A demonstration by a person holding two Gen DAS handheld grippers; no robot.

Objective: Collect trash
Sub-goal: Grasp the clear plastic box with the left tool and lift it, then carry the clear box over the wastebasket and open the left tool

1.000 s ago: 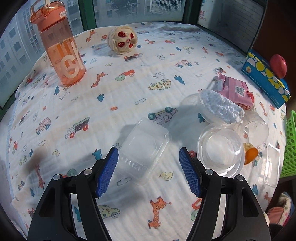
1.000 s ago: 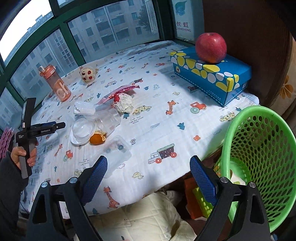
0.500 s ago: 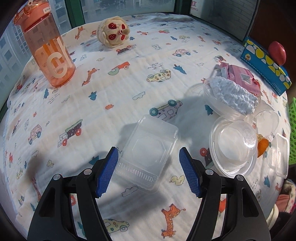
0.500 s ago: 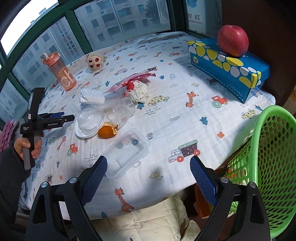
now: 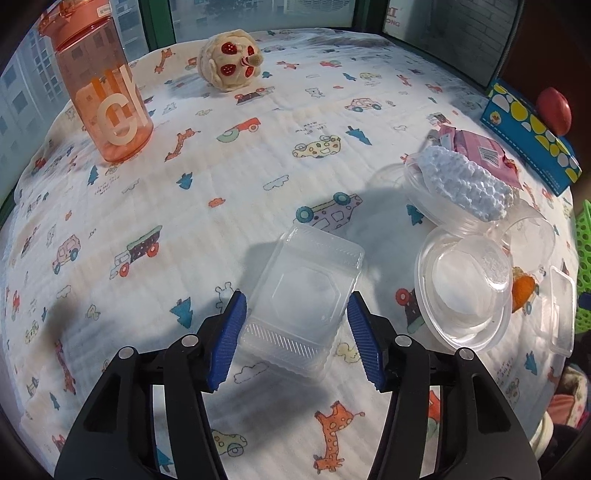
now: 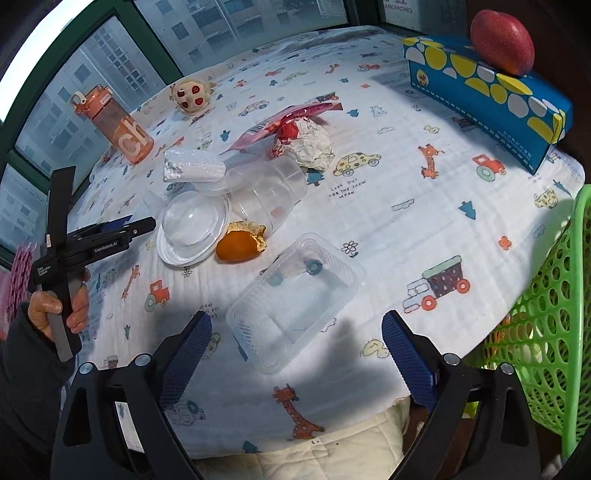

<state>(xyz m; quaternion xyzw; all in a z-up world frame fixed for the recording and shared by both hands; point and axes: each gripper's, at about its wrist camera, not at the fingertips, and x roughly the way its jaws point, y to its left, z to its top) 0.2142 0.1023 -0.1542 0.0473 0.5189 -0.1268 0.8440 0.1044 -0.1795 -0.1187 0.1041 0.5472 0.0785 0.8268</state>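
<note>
In the left wrist view a clear rectangular plastic box (image 5: 303,295) lies on the printed tablecloth. My left gripper (image 5: 295,339) is open, its blue pads on either side of the box's near end, not touching. Right of it lie a clear round lid (image 5: 465,291), a tub with white foam (image 5: 465,181), a pink wrapper (image 5: 484,151) and orange peel (image 5: 522,291). In the right wrist view my right gripper (image 6: 295,365) is open above a second clear tray (image 6: 295,299) near the table's front edge. The green mesh basket (image 6: 546,332) stands at the right.
An orange water bottle (image 5: 103,88) and a plush toy (image 5: 231,61) stand at the back. A blue tissue box (image 6: 484,96) with a red apple (image 6: 502,35) on it sits at the far right. Crumpled white paper (image 6: 314,144) lies by the wrapper.
My left gripper has moved forward and down so its pads now flank the clear box. My right gripper has moved forward over the table toward the second tray.
</note>
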